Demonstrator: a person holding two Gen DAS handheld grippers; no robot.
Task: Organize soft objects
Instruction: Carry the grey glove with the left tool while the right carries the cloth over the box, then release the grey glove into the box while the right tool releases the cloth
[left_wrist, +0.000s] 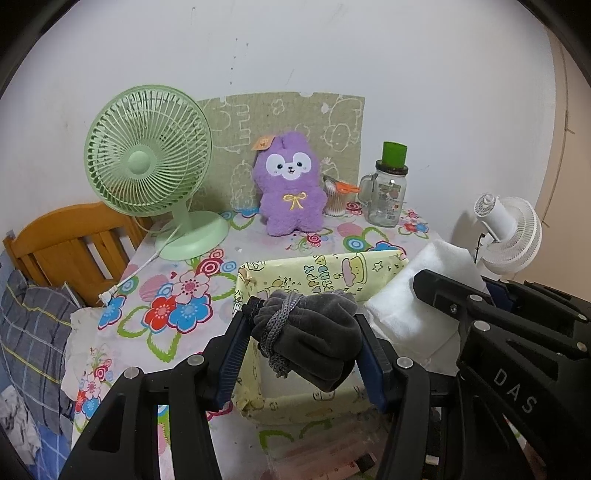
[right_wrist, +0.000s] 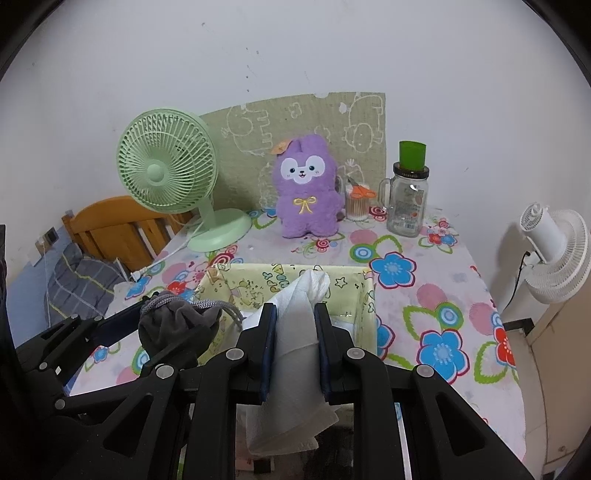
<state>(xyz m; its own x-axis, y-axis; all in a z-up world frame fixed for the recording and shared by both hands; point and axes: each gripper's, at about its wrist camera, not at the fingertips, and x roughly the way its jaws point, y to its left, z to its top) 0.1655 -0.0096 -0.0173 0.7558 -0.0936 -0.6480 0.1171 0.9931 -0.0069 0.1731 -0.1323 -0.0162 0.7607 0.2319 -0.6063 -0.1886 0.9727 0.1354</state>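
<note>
Two soft loads are hanging over the yellow birthday-print box: my left gripper is pinching the gray drawstring pouch half-wide, my right gripper is clamping the white folded cloth tight, so next I'm judging a lowering and letting go inside.

A green desk fan stands far left on a floral tablecloth. A glass jar with a green cup on top sits far right. A white fan stands off the table's right edge.

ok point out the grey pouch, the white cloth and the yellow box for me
grey pouch (left_wrist: 306, 339), left wrist view, on its velvety body between the pads
white cloth (right_wrist: 295, 325), right wrist view, on the folded middle between the pads
yellow box (right_wrist: 280, 275), right wrist view, on its far inner wall
</note>
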